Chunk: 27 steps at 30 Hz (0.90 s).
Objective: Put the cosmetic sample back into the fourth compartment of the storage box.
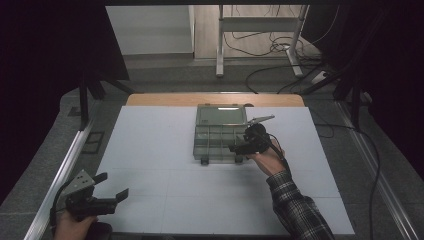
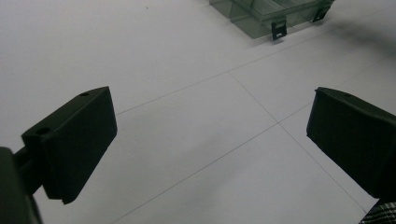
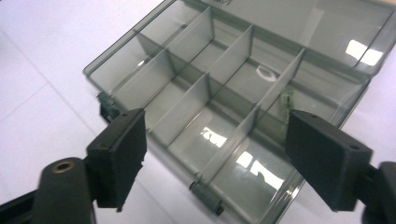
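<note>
Hovering right gripper point(image 1: 239, 148), jaws apart, at front edge of smoky compartment box point(image 1: 220, 135) mid-table, lid open | resting left gripper point(image 1: 111, 195) near corner, jaws apart, holding nothing | seemingly starting; compartments looking nearly empty

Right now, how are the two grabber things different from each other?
The right gripper reaches out over the clear organizer box, while the left gripper sits near the table's front left corner, far from the box. Between the right gripper's jaws you see the box's dividers; between the left gripper's jaws you see bare white table. Both are black, hand-held, and have their jaws wide open, holding nothing.
</note>
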Tool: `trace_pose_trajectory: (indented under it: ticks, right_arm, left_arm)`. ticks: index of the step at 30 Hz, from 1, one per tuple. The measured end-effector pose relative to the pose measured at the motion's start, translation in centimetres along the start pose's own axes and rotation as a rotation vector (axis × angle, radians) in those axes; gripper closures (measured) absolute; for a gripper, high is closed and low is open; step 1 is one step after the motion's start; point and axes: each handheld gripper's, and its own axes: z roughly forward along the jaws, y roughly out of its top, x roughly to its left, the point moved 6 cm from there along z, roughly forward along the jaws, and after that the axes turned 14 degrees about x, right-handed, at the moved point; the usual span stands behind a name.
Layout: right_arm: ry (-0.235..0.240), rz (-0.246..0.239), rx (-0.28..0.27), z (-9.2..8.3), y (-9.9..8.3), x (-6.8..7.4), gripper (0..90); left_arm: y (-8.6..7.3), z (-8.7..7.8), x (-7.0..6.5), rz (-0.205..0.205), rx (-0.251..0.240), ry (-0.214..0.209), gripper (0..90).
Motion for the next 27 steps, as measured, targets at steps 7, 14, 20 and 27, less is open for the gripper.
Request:
trace_pose_trajectory:
  ticks: [7,14,20,27]
  right_arm:
    - [0.011,-0.012,0.015,-0.3,-0.5,0.5,15.5]
    - [-0.027,-0.044,0.012,-0.9,-1.1,1.0,11.0]
    - [-0.039,-0.051,0.02,-0.7,-1.7,1.2,7.2]
    - [-0.047,-0.08,0.018,-0.9,-2.3,2.0,1.8]
  left_arm:
    - [0.0,0.0,0.0,-0.001,0.0,-0.001,1.9]
    - [0.0,0.0,0.0,0.001,0.0,0.0,1.8]
    - [0.0,0.0,0.0,-0.001,0.0,-0.003,1.8]
    - [0.0,0.0,0.0,-0.001,0.001,-0.003,1.9]
